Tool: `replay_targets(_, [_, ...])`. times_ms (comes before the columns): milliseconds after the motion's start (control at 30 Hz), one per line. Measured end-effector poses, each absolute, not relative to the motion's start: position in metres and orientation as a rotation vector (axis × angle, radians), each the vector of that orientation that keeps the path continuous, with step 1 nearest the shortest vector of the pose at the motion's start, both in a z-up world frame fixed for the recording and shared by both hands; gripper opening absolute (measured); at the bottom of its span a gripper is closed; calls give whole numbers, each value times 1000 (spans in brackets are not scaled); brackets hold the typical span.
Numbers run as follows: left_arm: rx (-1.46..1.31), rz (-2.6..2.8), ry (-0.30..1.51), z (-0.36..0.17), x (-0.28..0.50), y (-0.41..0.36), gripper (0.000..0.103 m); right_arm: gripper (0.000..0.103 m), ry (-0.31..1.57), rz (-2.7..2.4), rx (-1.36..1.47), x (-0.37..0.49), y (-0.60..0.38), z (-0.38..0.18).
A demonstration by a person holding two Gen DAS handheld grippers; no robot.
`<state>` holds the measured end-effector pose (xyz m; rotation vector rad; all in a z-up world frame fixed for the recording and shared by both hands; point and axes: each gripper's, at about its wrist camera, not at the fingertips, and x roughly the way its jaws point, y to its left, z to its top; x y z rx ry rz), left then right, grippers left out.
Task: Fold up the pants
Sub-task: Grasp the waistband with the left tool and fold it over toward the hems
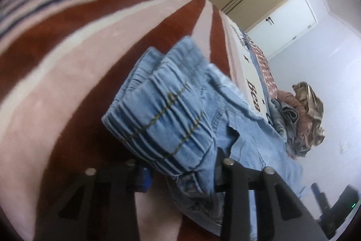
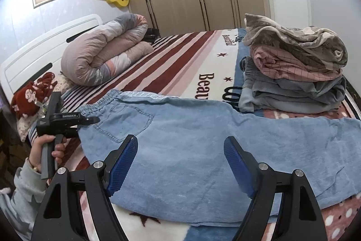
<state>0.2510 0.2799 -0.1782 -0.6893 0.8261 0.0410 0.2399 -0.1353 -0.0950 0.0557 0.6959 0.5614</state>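
Observation:
Light blue denim pants (image 2: 191, 139) lie flat across the bed, folded lengthwise, waistband at the left and legs running right. My left gripper (image 2: 90, 120) is shut on the elastic waistband (image 1: 162, 119), which bunches up between its jaws in the left wrist view; the gripper (image 1: 180, 164) shows there only by its black arms. My right gripper (image 2: 180, 159) is open and empty, hovering just above the middle of the pants, blue pads (image 2: 123, 164) wide apart.
A stack of folded clothes (image 2: 293, 73) sits on the bed at the right, touching the pants' far edge. A rolled quilt (image 2: 106, 53) lies near the white headboard (image 2: 33, 55). A red plush toy (image 2: 31, 94) is at the left. Wardrobes and a door stand behind.

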Motion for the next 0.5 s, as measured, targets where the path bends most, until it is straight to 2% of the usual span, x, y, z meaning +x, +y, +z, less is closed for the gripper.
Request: replay_targets(500, [-230, -29, 671, -75, 255, 161, 16, 75, 680, 464, 109, 243, -215, -93])
